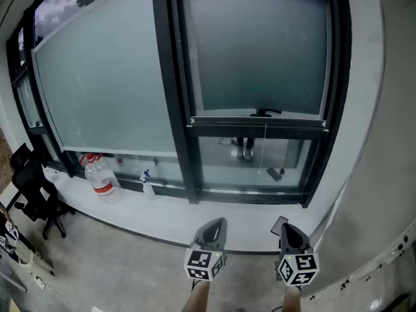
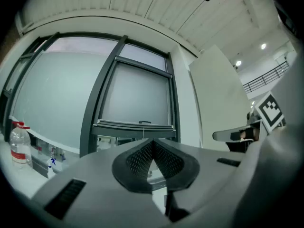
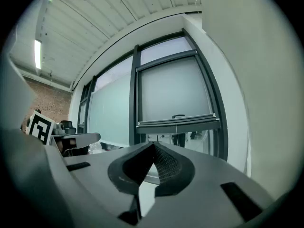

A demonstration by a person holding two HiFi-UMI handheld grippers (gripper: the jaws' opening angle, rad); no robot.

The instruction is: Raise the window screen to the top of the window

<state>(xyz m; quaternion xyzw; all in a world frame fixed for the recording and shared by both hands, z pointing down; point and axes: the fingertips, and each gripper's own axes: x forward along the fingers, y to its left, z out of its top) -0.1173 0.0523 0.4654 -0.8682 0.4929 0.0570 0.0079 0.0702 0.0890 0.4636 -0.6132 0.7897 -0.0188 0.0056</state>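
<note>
The screen [image 1: 260, 51] covers most of the right window, with its bottom bar [image 1: 257, 121] low above the sill [image 1: 162, 216]. The left gripper [image 1: 217, 226] and right gripper [image 1: 288, 231] hang well below it, jaws pressed together and empty. A bottle [image 1: 102, 177] stands at the left.

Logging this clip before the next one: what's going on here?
A person faces a window with a gripper in each hand. The left gripper and right gripper are held low, short of the sill, jaws together and holding nothing. The window screen covers most of the right pane, and its bottom bar sits partway above the sill. Neither gripper touches it, so the raising has not yet begun.
</note>
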